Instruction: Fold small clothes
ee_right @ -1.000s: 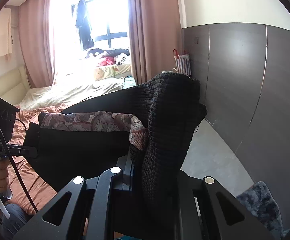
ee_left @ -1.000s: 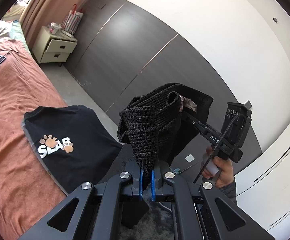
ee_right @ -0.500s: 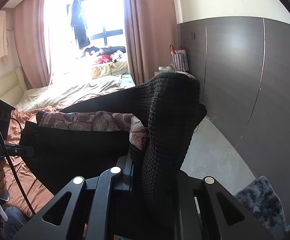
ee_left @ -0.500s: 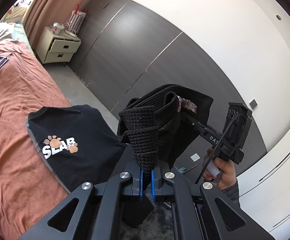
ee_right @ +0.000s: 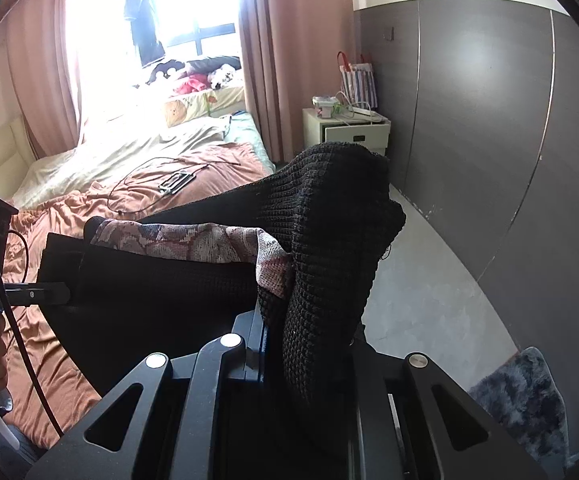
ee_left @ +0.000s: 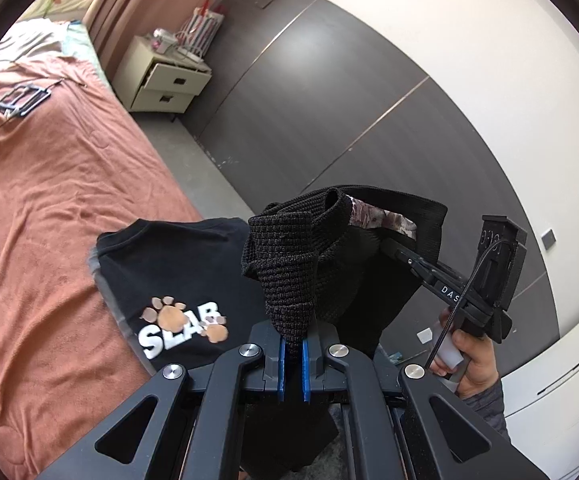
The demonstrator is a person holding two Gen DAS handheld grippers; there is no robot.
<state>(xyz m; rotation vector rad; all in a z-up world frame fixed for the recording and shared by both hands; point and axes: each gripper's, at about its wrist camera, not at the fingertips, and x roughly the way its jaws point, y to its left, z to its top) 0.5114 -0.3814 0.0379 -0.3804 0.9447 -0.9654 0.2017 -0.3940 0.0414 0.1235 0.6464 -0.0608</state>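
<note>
holding a small black knitted garment (ee_left: 289,268) in the air between two tongs, the person appears to be in the carrying step, with the fold itself not yet laid down. the left tongs (ee_left: 292,354) are pinched nearly closed on a bunched corner of the knit, blue pads either side of it. the right tongs (ee_right: 309,344) are clamped on the other bunched corner, seen from the left view at far right with a hand (ee_left: 469,364) on the grip. the cloth hangs taut between them, above the near edge of the bed (ee_left: 49,200). the knit is coarse and waffle-like, thick and floppy, with a pink-and-grey patterned lining (ee_right: 193,240) showing at the open edge. a folded black t-shirt (ee_left: 177,280) with white letters and orange paw prints lies flat on the rust-coloured, softly wrinkled sheet. the next move likely calls for lowering the garment onto a bare part of the sheet beside the t-shirt, keeping both corners level so it lands flat.
</note>
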